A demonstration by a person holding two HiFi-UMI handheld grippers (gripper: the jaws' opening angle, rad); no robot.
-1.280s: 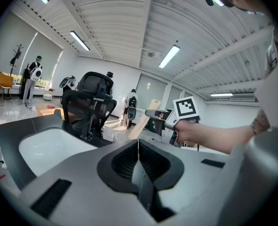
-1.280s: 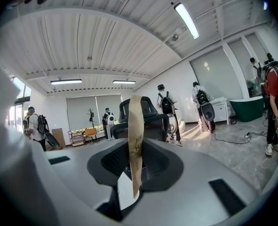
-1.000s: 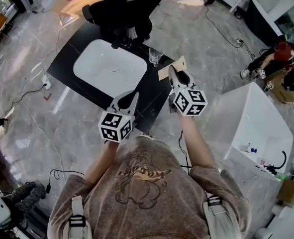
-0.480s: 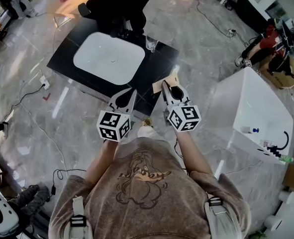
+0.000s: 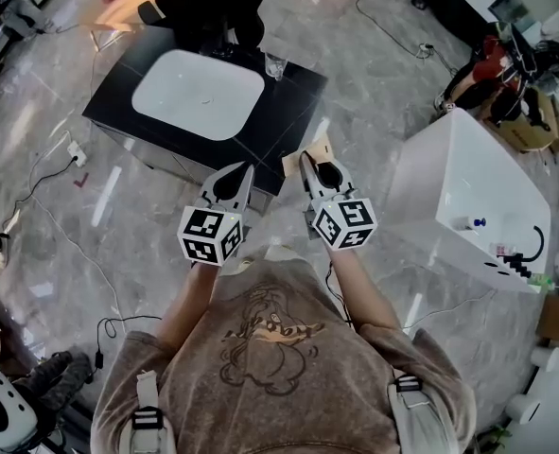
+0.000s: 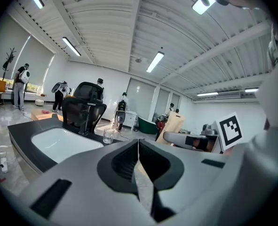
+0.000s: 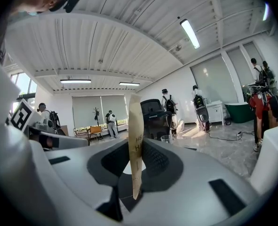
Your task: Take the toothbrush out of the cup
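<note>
Backed away from the black desk [image 5: 293, 112] since a second ago, our right tool [image 5: 305, 159] pinches a flat tan printed strip [image 5: 293, 163]; whether it is the toothbrush we cannot tell. Our left tool [image 5: 245, 171], likewise drawn back, is pressed together, empty. The glass cup [image 5: 275, 65] stands at the desk's far edge, well apart.

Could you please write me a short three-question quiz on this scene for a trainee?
1. True or false: the left gripper has its jaws together with nothing between them.
2. What does the right gripper hold? A) a toothbrush B) a thin tan cardboard piece C) a spoon
3. On what does the clear glass cup stand?
Key: 1 true; 2 B; 3 the black counter, beside the white basin.
</note>
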